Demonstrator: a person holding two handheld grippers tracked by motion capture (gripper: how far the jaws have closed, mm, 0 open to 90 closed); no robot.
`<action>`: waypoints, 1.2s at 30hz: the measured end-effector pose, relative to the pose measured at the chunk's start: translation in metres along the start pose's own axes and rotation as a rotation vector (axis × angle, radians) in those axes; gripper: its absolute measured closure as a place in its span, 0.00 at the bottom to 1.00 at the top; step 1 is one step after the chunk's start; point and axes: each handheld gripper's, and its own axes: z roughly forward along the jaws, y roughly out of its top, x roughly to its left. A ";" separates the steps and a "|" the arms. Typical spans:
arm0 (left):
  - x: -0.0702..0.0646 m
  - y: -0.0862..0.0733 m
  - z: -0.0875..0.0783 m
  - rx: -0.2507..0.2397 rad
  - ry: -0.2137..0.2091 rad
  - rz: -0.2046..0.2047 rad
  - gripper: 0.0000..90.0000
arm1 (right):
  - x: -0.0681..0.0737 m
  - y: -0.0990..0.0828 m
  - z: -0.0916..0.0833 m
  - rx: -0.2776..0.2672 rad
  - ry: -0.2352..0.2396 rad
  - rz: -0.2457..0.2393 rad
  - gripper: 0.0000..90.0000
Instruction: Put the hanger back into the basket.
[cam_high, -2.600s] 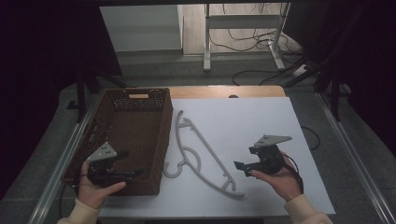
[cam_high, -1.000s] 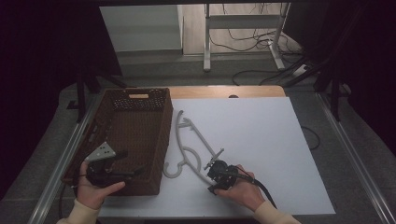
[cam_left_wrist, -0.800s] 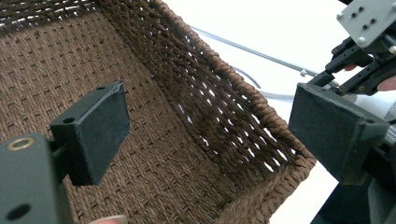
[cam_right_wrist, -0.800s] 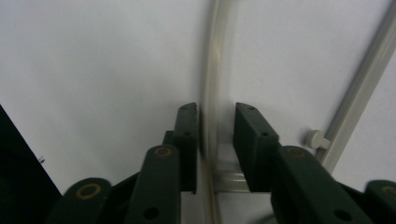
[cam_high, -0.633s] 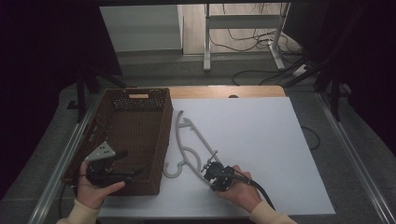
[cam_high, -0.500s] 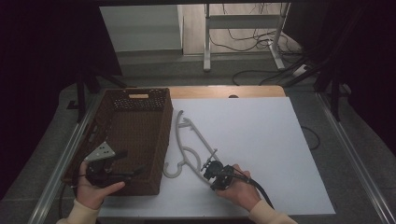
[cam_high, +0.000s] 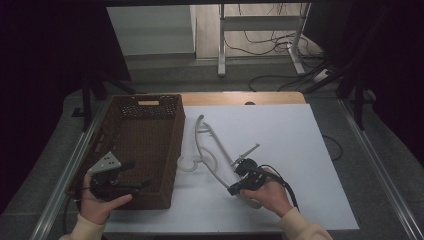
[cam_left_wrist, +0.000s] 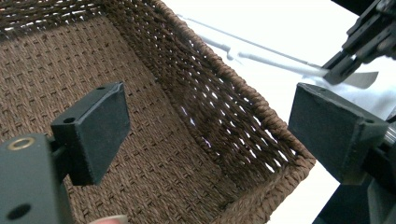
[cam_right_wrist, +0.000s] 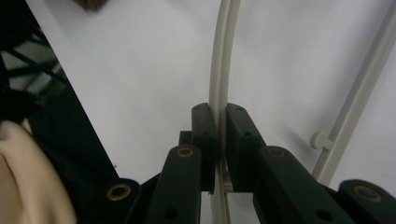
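Observation:
A white plastic hanger (cam_high: 216, 137) lies on the white table, just right of a brown wicker basket (cam_high: 175, 135). My right gripper (cam_high: 239, 184) is shut on the hanger's near arm. In the right gripper view the jaws (cam_right_wrist: 218, 126) pinch the curved white bar (cam_right_wrist: 224, 56), with the hanger's other bar (cam_right_wrist: 364, 93) to the right. My left gripper (cam_high: 137, 175) hovers open over the basket's near right corner, with nothing between its pads (cam_left_wrist: 93, 121). In the left gripper view the basket rim (cam_left_wrist: 261, 116), the hanger (cam_left_wrist: 280, 63) and the other gripper (cam_left_wrist: 345, 60) show beyond.
The white table top (cam_high: 300, 150) stretches bare to the right of the hanger. Metal rails (cam_high: 380, 175) run along the table's sides. A desk frame and cables (cam_high: 280, 40) stand on the floor beyond the far edge.
My right gripper came in from the right, closed on the hanger's near arm and has lifted it a little, so the hanger has shifted slightly. The left hand has stayed put.

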 end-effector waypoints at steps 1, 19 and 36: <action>0.000 0.000 0.000 0.000 0.000 0.001 0.14 | -0.002 -0.001 -0.003 -0.014 0.004 0.002 0.92; -0.001 0.001 0.000 -0.013 -0.010 -0.010 0.15 | -0.014 -0.012 -0.055 -0.310 0.042 0.056 0.92; -0.006 0.004 0.001 -0.031 -0.069 -0.059 0.14 | -0.013 -0.019 -0.073 -0.419 0.067 0.060 0.92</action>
